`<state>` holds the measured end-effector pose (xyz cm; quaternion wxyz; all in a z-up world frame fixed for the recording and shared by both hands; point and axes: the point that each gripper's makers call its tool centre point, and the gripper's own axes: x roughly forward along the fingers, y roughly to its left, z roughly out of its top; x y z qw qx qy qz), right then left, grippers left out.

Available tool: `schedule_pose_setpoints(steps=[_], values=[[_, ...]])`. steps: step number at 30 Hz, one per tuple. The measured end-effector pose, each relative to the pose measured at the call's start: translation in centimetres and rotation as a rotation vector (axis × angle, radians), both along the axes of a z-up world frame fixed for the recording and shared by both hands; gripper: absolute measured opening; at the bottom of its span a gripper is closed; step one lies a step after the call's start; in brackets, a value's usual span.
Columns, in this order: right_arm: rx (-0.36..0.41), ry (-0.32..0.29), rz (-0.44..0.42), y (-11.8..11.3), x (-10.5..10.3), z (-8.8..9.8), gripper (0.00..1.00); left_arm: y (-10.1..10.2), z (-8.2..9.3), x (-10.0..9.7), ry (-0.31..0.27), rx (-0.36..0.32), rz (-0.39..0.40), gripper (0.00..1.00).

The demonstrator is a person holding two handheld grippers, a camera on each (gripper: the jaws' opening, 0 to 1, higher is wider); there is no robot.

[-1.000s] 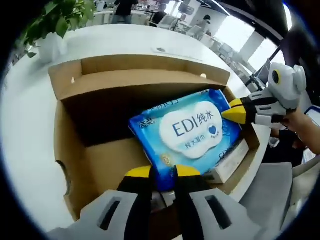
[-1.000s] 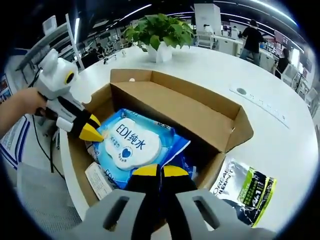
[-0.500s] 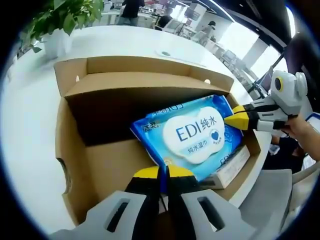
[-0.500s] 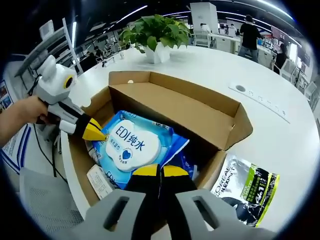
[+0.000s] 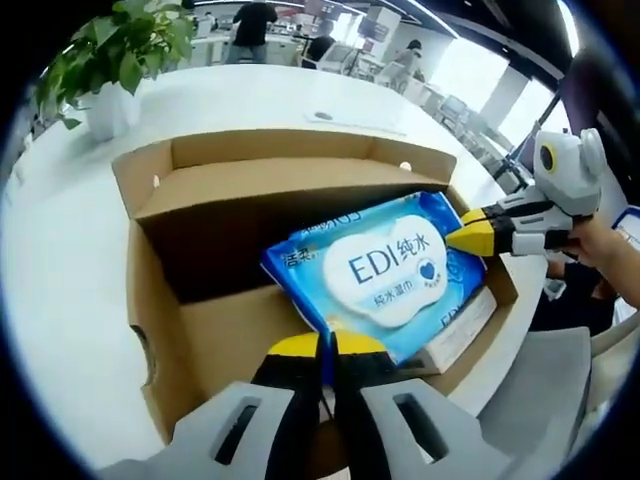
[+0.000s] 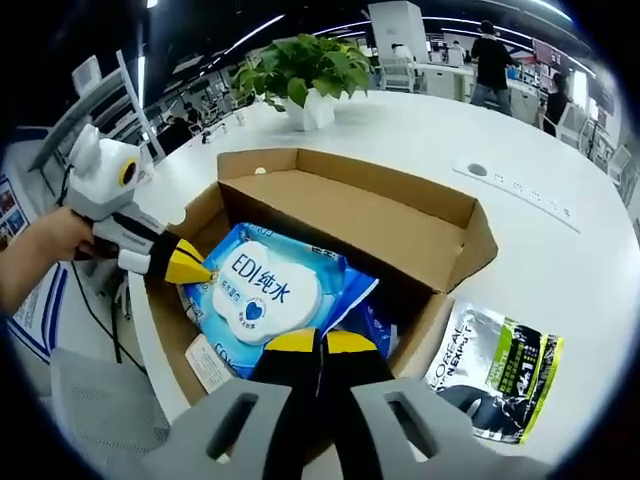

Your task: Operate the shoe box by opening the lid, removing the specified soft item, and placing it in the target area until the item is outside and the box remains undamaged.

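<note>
Left gripper view: my left gripper is pinched shut on the near edge of the blue wet-wipes pack. The pack sits tilted inside the open shoe box, one end raised toward the folded-back lid. The right gripper has its yellow tips at the pack's far edge; a white carton lies under the pack against the box wall.

Right gripper view: the right gripper is clamped on the pack's edge, jaws together. The left gripper pinches the opposite edge, held by a hand. A L'Oréal sachet lies on the white table just beside the box; a potted plant stands beyond the box.

Risk, as I judge it: both grips are thin edge pinches on soft film. An uneven lift could let one slip, or drag the pack against the cardboard wall and tear the flap. The white carton may also ride up with it.
</note>
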<state>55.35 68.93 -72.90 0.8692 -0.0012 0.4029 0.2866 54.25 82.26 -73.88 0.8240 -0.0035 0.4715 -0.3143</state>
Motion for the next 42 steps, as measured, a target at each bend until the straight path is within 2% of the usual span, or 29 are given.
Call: schedule_pose_setpoints(steps=[21,42], values=[[0.064,-0.01,-0.046,-1.3,-0.9,2.3,0.0,-0.7,2.7,0.0,-0.046,-0.023,-0.023,0.0],[0.088,-0.019,-0.129,-5.3,-1.3,3.9,0.0,-4.7,4.7,0.0,-0.085,-0.061,-0.069,0.0]])
